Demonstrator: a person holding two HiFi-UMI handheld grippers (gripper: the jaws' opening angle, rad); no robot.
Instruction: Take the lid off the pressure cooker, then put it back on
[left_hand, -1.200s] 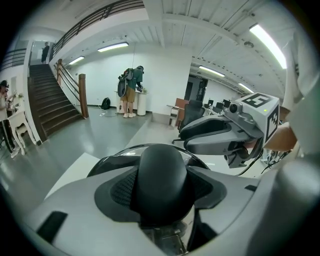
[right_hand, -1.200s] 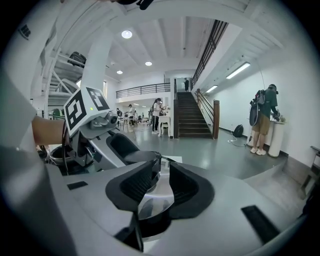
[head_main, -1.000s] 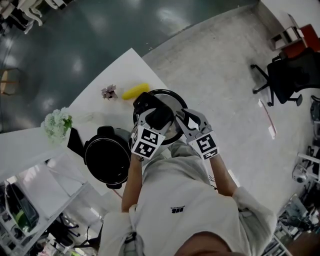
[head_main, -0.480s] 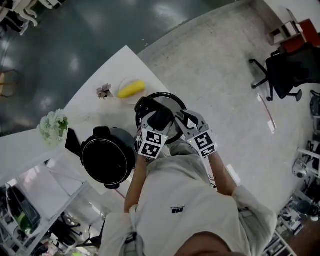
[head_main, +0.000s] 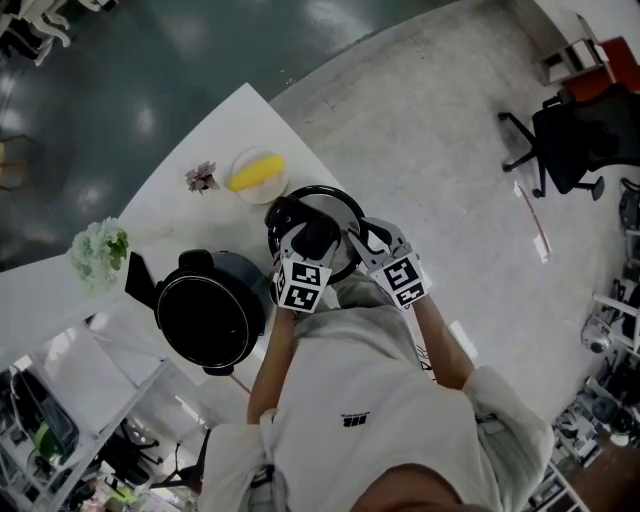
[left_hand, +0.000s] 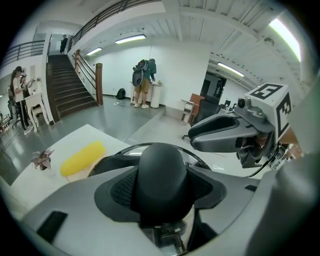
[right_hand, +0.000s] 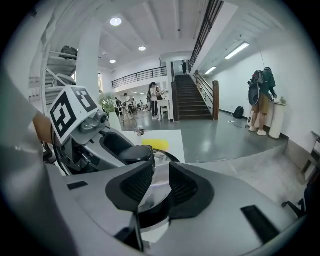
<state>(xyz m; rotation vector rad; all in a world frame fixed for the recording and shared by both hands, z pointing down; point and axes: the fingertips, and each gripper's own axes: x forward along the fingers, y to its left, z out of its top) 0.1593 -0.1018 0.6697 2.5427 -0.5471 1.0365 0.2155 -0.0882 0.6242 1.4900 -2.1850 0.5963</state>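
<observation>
Left gripper (left_hand: 161, 189) clamps the knob (left_hand: 162, 167), hiding its base; right gripper (right_hand: 159, 185) pinches the lid (head_main: 330, 205) rim. Lid, mostly covered by both, is just beside the open pot (head_main: 248, 272).

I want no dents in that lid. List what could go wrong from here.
1. The left gripper holds the lid only by its smooth round knob; the lid could swivel or slip out.
2. The right gripper has just the thin rim between its jaws, a hold that may slide.
3. The lid hangs close to the yellow thing on the table; it might knock it when set down.
</observation>
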